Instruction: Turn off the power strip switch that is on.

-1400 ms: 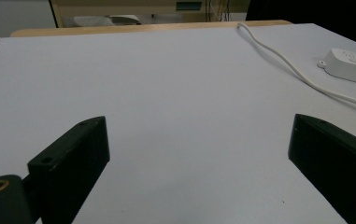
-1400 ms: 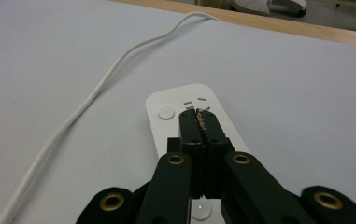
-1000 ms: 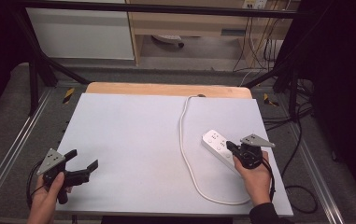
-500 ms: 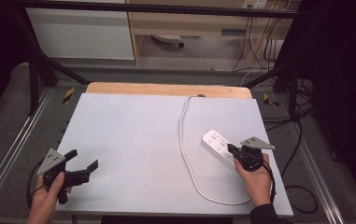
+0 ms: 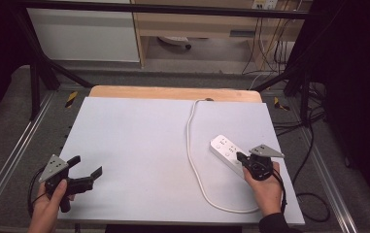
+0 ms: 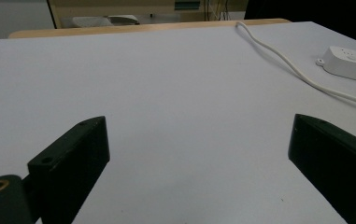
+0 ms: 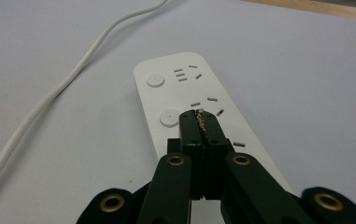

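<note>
We have the right gripper (image 5: 242, 158) with its jaws pressed together and nothing between them, tips over the white power strip (image 5: 231, 153), which lies toward the right side of the grey table (image 5: 139, 141) with its cord (image 5: 192, 145) looping back to the far edge. In the right gripper view the tips (image 7: 199, 119) sit next to a round switch (image 7: 170, 117); we cannot tell whether they touch the strip.

We hold the left gripper (image 5: 86, 169) wide open and empty near the front left corner.

If we push off-centre, the light strip may slide or swivel, and the tips could slip into a socket slot. The strip's near end is hidden under the gripper.
</note>
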Motion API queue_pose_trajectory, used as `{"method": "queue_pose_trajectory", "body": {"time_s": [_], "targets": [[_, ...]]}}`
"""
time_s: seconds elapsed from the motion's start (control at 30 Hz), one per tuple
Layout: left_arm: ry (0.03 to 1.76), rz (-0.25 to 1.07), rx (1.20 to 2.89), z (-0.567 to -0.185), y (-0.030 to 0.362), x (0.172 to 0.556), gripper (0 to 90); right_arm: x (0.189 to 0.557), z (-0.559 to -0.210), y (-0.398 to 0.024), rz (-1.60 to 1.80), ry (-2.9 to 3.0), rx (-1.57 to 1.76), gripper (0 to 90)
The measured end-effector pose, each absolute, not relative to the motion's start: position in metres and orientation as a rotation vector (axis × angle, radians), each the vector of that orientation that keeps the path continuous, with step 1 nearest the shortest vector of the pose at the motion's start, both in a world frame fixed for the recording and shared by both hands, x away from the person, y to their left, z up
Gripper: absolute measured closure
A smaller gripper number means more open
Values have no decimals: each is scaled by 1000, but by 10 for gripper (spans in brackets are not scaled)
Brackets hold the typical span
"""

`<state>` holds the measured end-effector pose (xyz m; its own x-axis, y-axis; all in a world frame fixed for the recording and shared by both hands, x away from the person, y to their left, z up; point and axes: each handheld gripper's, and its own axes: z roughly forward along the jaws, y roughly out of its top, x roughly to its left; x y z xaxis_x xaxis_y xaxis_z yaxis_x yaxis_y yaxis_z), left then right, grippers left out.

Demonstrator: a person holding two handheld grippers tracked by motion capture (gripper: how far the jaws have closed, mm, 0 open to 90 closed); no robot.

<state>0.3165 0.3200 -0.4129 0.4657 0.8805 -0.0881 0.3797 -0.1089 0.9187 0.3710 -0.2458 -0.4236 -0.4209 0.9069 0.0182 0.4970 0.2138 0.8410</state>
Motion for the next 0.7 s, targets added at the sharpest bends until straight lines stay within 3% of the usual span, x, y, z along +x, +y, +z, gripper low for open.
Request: {"method": "queue_pose_trajectory", "body": {"time_s": [0.7], "targets": [[1083, 618, 1703, -413, 319, 316, 52, 368, -424, -248, 1108, 2015, 1317, 900]]}}
